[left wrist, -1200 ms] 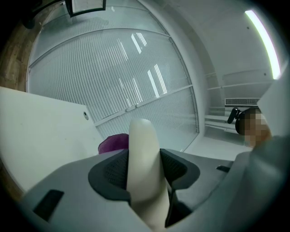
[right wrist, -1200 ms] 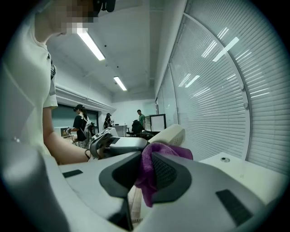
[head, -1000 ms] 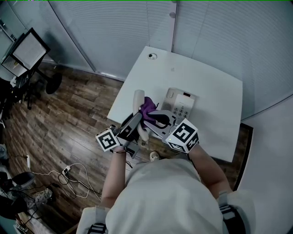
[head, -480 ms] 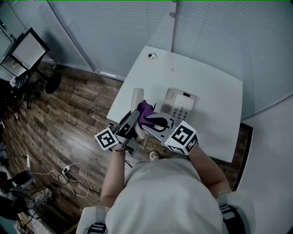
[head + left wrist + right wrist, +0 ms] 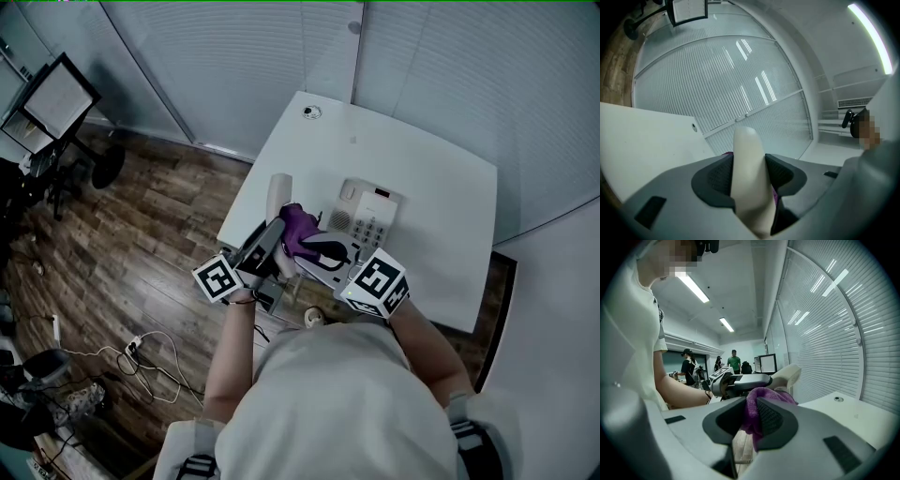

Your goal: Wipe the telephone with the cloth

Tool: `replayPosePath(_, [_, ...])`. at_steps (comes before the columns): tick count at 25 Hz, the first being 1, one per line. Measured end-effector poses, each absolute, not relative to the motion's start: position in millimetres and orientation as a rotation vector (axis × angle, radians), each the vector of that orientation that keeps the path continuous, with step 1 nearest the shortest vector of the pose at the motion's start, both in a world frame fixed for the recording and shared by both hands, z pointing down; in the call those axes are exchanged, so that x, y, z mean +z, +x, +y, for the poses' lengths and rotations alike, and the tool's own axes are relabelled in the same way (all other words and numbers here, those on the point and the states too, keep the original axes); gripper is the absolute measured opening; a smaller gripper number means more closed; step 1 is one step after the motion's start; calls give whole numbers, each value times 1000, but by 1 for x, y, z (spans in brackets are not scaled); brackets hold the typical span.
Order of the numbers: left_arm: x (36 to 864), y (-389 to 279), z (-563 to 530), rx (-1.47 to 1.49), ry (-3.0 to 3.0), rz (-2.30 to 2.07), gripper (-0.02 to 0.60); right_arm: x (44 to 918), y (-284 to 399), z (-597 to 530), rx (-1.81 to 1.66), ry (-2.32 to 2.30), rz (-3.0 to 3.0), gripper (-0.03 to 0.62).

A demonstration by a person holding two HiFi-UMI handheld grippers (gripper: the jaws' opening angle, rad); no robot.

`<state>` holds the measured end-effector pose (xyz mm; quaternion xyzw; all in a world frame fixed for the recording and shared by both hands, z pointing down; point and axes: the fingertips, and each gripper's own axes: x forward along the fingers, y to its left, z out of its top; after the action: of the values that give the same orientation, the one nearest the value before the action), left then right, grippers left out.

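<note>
The cream handset is lifted off the telephone base and held over the table's left edge. My left gripper is shut on the handset, whose rounded end sticks up between the jaws. My right gripper is shut on the purple cloth, which lies against the handset. In the right gripper view the cloth bunches between the jaws, with the handset and the left gripper just beyond it. The base with its keypad stands on the white table.
A round cable hole sits at the table's far left corner. Frosted glass walls close in behind the table. A monitor on a stand and cables are on the wooden floor at left. Several people stand far off.
Both grippers have shifted slightly left and away from me with the handset. The cloth has slid a little along the handset.
</note>
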<state>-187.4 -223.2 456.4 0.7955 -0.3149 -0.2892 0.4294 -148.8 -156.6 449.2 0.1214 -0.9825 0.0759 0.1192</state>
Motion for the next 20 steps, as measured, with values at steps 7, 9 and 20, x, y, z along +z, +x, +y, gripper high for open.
replayPosePath(7, [456,-190,-223,-726,1983,-804,224,458,-142,-148,249,369,-2855,80])
replayPosePath(9, [455,-191,-224,-727,1986,-811,224,460,-142,-143,255,363,-2850,80])
replayPosePath(20, [449,-202,-222,-728,1993,-832,224,468,-149,-119,305,352,-2835,80])
